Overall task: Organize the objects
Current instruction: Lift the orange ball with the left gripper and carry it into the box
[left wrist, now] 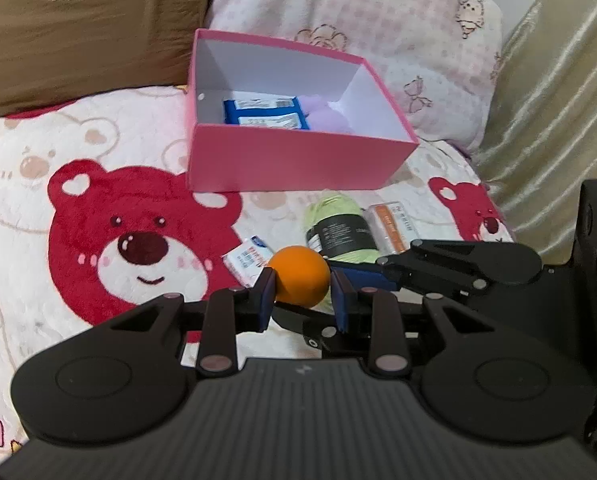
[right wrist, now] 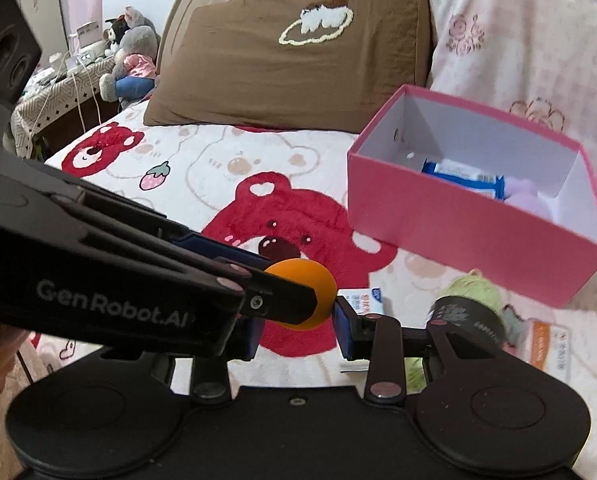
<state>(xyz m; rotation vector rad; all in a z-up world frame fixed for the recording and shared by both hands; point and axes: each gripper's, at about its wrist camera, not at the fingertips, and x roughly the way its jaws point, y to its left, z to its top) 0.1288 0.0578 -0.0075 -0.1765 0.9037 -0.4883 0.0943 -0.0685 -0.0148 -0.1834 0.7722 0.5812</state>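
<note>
An orange ball (left wrist: 300,276) (right wrist: 310,292) hangs a little above the bear-print blanket. My left gripper (left wrist: 302,296) is shut on it, a blue pad on each side. In the left wrist view my right gripper (left wrist: 340,272) reaches in from the right and also grips the ball. In the right wrist view the ball sits between the right gripper's (right wrist: 298,330) pads, while the left gripper (right wrist: 294,280) crosses from the left and hides part of it. Beyond stands an open pink box (left wrist: 298,160) (right wrist: 458,240) holding blue packets (left wrist: 264,114) and something soft and purple (left wrist: 326,116).
On the blanket below lie a green yarn skein (left wrist: 338,232), an orange-and-white packet (left wrist: 394,224) and a small white packet (left wrist: 246,260). A brown pillow (right wrist: 290,60) and a pink patterned pillow (left wrist: 358,20) stand behind the box. Plush toys (right wrist: 130,60) sit on a bedside table at far left.
</note>
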